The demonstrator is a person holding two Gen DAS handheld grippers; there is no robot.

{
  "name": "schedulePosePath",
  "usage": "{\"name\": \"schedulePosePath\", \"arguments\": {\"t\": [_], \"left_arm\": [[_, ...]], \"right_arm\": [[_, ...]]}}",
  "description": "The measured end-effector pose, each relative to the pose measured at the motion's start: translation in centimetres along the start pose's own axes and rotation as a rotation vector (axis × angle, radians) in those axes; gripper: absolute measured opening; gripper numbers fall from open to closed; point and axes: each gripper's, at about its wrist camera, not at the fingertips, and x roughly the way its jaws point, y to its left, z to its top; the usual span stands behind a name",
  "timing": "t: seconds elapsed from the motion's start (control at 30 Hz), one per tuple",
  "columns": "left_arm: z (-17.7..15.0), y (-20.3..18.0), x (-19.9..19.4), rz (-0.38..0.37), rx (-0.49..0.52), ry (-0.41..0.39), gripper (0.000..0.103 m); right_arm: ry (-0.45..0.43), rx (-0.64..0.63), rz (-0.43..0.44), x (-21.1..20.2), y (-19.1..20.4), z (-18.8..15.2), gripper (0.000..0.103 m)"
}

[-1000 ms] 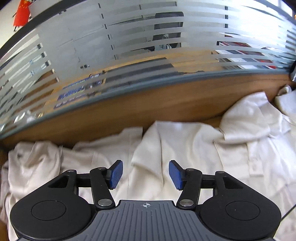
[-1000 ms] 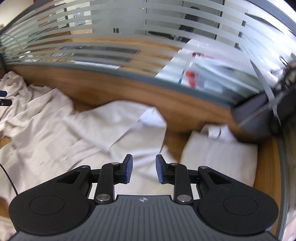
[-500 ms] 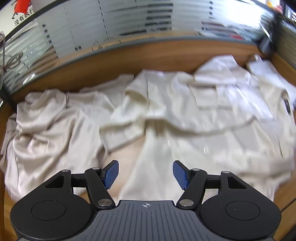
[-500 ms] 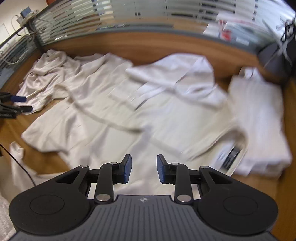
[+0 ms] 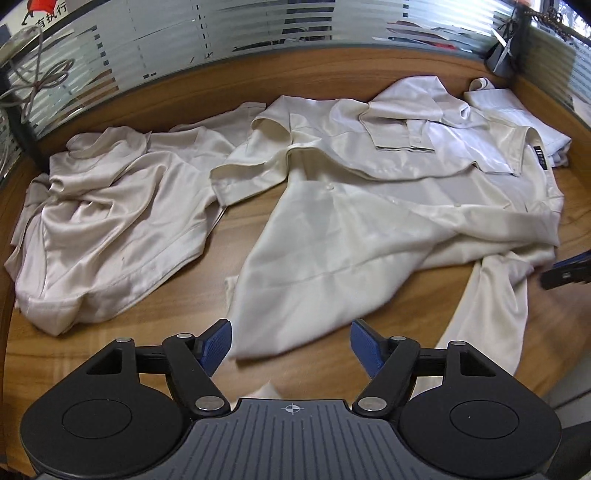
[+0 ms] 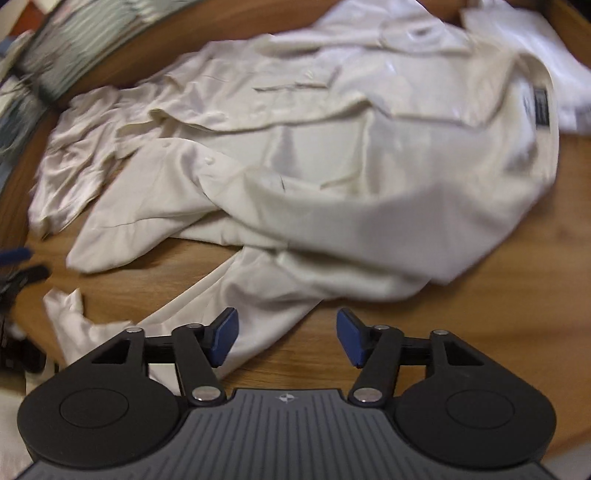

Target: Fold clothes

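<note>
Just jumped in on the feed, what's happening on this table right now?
A person is folding clothes with two handheld tools. A cream shirt lies spread but rumpled on the wooden table, another crumpled one to its left. The left tool and right tool hover over its near hem and sleeve, jaws opening, gripping nothing.

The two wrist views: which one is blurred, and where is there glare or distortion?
Right wrist view: motion blur smears the cream shirt, while the right gripper stays sharp. Left wrist view: sharp; the shirt's sheen shows soft highlights, daylight glares on the striped glass partition, and the fisheye bends the wooden table edge.
</note>
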Motion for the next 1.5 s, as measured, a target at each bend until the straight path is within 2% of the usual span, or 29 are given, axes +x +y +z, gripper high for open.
{"name": "schedulePosePath", "arguments": {"t": [0.17,0.3,0.33,0.43,0.47,0.6,0.87,1.03,1.17,1.2,1.3,1.33,1.5], "left_arm": [[-1.6,1.3,-1.2,0.003,0.000,0.000,0.075],[-2.5,2.4,-1.9,0.010,-0.010,-0.008,0.076],[-2.7,2.6,-2.1,0.012,-0.014,-0.010,0.076],[-3.4,3.3,-2.4,0.013,-0.024,-0.013,0.076],[-3.6,3.4,-2.4,0.013,-0.025,-0.014,0.076],[-4.5,3.6,-2.3,0.008,-0.017,-0.014,0.076],[-5.1,2.9,-0.5,-0.043,0.015,-0.006,0.076],[-4.9,2.3,0.6,-0.082,0.028,-0.004,0.076],[-4.9,2.3,1.4,-0.096,0.033,0.004,0.076],[-4.8,2.3,1.5,-0.098,0.033,0.006,0.076],[-4.6,2.5,1.8,-0.097,0.029,0.009,0.076],[-4.5,2.6,1.9,-0.094,0.026,0.010,0.076],[-3.5,2.8,2.7,-0.069,0.003,0.022,0.076]], "right_arm": [[-0.007,0.003,-0.044,2.0,3.0,-1.1,0.076],[-0.026,-0.069,-0.093,2.9,5.0,-2.2,0.073],[-0.031,-0.080,-0.103,3.0,5.2,-2.4,0.068],[-0.048,-0.105,-0.132,2.7,5.3,-3.0,0.006],[-0.055,-0.095,-0.130,2.2,5.0,-3.2,0.005],[-0.104,-0.062,-0.139,-1.5,3.3,-4.6,0.003],[-0.155,-0.028,-0.249,-11.9,-0.9,-9.7,0.002],[-0.118,-0.017,-0.346,-15.4,-2.2,-13.0,0.002],[-0.036,-0.007,-0.358,-16.0,-3.3,-14.7,0.004],[-0.035,-0.004,-0.360,-16.2,-3.5,-14.8,0.005],[-0.064,0.002,-0.365,-17.3,-4.1,-14.1,0.021],[-0.079,0.002,-0.367,-17.6,-4.4,-13.5,0.025],[-0.139,-0.011,-0.380,-17.2,-6.3,-8.7,0.035]]}}
